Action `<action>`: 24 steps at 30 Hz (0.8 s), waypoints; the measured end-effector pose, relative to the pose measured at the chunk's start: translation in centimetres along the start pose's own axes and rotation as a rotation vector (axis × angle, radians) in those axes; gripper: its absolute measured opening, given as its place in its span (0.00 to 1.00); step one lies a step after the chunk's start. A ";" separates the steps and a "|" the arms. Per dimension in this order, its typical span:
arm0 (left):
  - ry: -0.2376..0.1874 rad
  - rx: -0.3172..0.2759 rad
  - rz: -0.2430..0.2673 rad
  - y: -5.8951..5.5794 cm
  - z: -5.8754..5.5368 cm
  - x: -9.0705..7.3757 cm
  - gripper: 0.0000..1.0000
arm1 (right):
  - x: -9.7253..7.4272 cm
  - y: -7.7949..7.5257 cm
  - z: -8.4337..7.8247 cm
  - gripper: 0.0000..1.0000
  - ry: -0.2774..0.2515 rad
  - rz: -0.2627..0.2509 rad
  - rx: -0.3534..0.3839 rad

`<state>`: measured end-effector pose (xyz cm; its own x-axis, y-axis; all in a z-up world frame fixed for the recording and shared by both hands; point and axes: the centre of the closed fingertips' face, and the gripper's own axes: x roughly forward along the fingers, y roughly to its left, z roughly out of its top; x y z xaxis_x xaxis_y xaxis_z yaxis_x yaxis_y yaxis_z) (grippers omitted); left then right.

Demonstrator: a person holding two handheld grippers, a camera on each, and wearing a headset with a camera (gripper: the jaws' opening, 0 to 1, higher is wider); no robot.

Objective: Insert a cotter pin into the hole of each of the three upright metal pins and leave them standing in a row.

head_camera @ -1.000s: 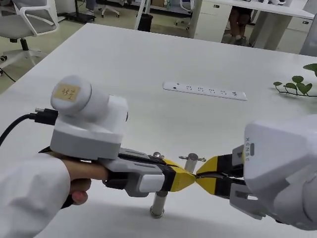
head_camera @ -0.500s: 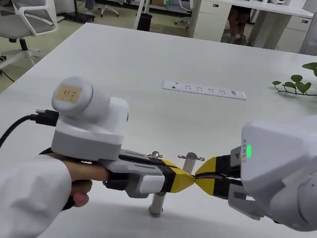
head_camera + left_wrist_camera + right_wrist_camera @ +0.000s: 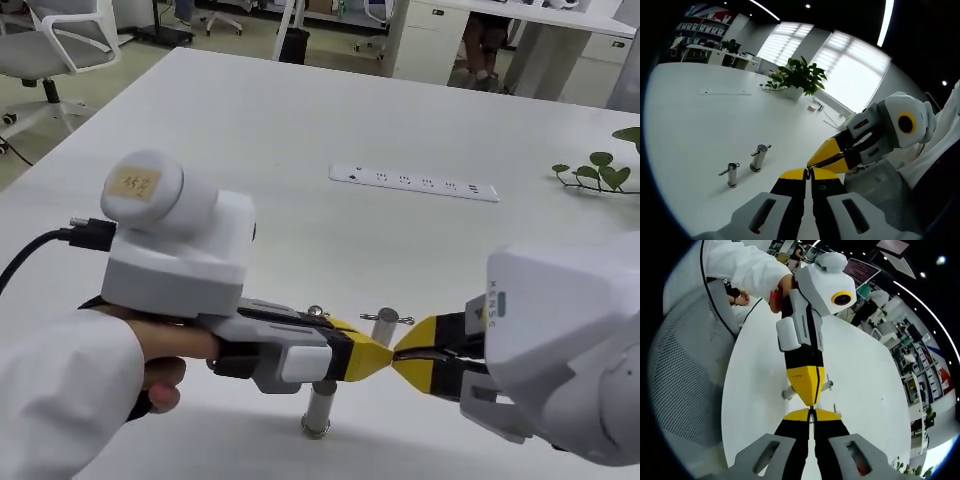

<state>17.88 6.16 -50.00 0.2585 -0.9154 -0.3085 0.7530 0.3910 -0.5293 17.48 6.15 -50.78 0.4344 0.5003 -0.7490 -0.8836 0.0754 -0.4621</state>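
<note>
The left hand-held gripper and the right hand-held gripper meet tip to tip over the white counter. Each has its yellow jaws pressed together. Upright metal pins stand right by the tips, and the one behind them has a cotter pin through its top. A tan sticker on the left one has marks too blurry to read.
</note>
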 end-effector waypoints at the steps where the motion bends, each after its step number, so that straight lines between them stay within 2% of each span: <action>1: 0.005 -0.004 -0.007 0.0 -0.1 0.0 0.00 | 0.0 0.0 0.0 0.00 -0.001 0.001 0.000; 4: 0.008 -0.009 -0.021 -0.2 -0.1 -0.1 0.00 | 0.0 0.2 0.1 0.00 -0.008 0.006 0.005; 11: 0.012 -0.064 -0.008 0.1 -0.1 -0.1 0.00 | 0.1 0.0 0.1 0.00 -0.003 0.003 0.003; 24: 0.017 -0.074 -0.001 0.0 -0.1 -0.1 0.00 | 0.1 0.0 0.1 0.00 -0.011 -0.001 0.020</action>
<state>17.76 6.26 -50.05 0.2471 -0.9142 -0.3211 0.7060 0.3968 -0.5866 17.52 6.26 -50.80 0.4338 0.5096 -0.7430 -0.8863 0.0931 -0.4536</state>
